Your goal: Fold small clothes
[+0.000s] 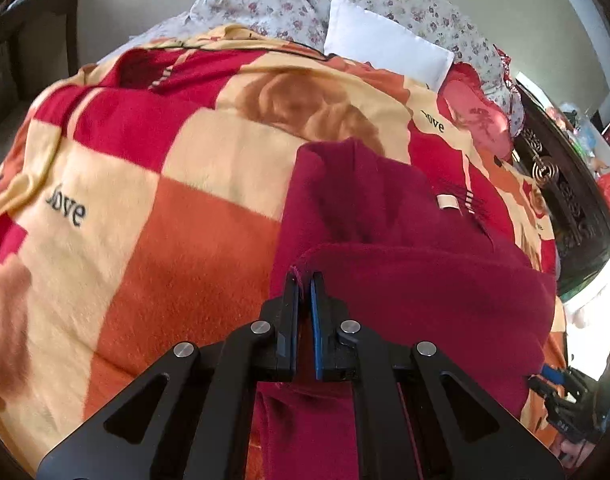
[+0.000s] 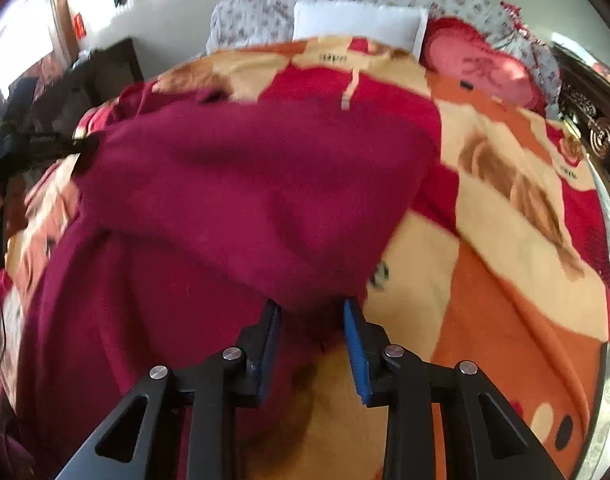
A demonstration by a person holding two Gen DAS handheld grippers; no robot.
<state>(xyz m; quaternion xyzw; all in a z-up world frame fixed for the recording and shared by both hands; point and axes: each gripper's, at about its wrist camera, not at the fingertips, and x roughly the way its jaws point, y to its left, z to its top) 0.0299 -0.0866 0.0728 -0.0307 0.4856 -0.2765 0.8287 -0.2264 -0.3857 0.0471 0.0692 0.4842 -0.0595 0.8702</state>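
Maroon garment (image 1: 405,264) on checked blanket (image 1: 185,220); left gripper (image 1: 303,276) clamped on its folded edge.

Left gripper: fingers pressed together on a corner of the maroon fold, the cloth running off toward 1 o'clock. Right gripper (image 2: 312,306): fingers spread apart, the garment's near edge lying between and just above their tips, the bulk extending to 11 o'clock; view blurred. White pillow (image 1: 385,46) lies at 12 o'clock, well apart.
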